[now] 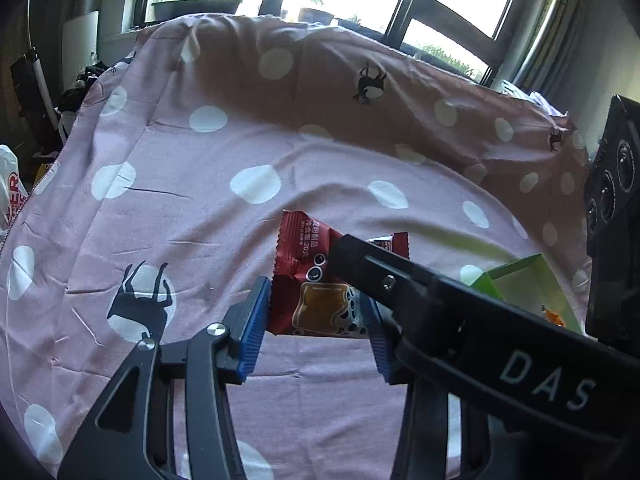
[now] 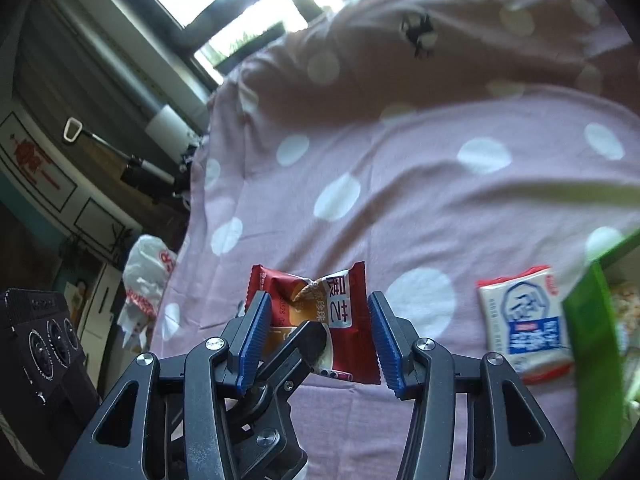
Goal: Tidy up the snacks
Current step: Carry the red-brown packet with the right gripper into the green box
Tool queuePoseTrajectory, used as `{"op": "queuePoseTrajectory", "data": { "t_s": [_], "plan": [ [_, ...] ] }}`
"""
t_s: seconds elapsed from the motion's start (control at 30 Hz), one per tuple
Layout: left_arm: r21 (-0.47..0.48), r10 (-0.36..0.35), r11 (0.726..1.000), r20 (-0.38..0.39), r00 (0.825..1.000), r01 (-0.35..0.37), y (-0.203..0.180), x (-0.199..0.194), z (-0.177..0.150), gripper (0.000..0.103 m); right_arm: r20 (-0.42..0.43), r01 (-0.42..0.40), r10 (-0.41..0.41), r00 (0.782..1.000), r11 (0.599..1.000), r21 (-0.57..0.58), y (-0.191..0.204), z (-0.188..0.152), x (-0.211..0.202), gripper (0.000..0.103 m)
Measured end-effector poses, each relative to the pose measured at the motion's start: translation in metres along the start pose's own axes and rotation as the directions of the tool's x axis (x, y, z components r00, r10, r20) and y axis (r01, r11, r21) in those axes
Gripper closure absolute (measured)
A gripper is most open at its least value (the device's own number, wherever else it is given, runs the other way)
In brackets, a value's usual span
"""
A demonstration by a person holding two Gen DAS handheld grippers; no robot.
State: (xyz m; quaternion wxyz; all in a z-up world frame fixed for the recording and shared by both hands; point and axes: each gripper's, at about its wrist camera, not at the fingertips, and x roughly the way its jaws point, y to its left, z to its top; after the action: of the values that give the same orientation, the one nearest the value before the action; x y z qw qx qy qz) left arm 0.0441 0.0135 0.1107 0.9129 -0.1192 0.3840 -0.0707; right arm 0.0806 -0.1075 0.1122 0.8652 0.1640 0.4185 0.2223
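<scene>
The left gripper (image 1: 316, 316) has its blue pads clamped on the lower end of the red snack packet (image 1: 316, 280), left pad against the wrapper's left edge, right pad half hidden behind a black finger that crosses in from the right. That finger belongs to the right gripper (image 1: 352, 258), its tip lying over the packet's upper right part; its body, lettered DAS, fills the lower right of this view. The packet hangs over the pink dotted cloth (image 1: 200, 200), roughly mid-cloth, toward the near edge. Off at the cloth's right edge sits a green box (image 1: 520, 280), open-topped, something orange just showing inside.

Over to the right wrist view: the right gripper (image 2: 316, 340) stands released, blue pads spread wide with the red packet (image 2: 344, 320) between them, a gap showing beside the right pad. The left gripper's finger (image 2: 304, 344) pokes up from below and meets the wrapper, which is crumpled at its middle. To the right, flat on the cloth (image 2: 440, 200), lies a white and blue snack packet (image 2: 524, 320), just beside the green box (image 2: 592, 320) at the right edge. A white plastic bag (image 2: 146, 276) sits beyond the cloth's left edge.
</scene>
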Motion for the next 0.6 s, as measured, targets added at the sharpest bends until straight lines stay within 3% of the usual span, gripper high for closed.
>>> {"op": "queuePoseTrajectory", "data": {
  "t_s": [0.33,0.6],
  "plan": [
    [0.107,-0.135,0.986,0.073,0.988,0.127,-0.063,-0.035,-0.005,0.059,0.160,0.146,-0.144,0.977,0.989,-0.007,-0.003,-0.007,-0.086,0.050],
    [0.207,-0.247,0.950,0.030,0.969,0.235,-0.112,-0.039,-0.023,0.059,0.201,0.239,-0.252,0.947,0.967,0.086,-0.033,-0.024,-0.134,0.050]
  ]
}}
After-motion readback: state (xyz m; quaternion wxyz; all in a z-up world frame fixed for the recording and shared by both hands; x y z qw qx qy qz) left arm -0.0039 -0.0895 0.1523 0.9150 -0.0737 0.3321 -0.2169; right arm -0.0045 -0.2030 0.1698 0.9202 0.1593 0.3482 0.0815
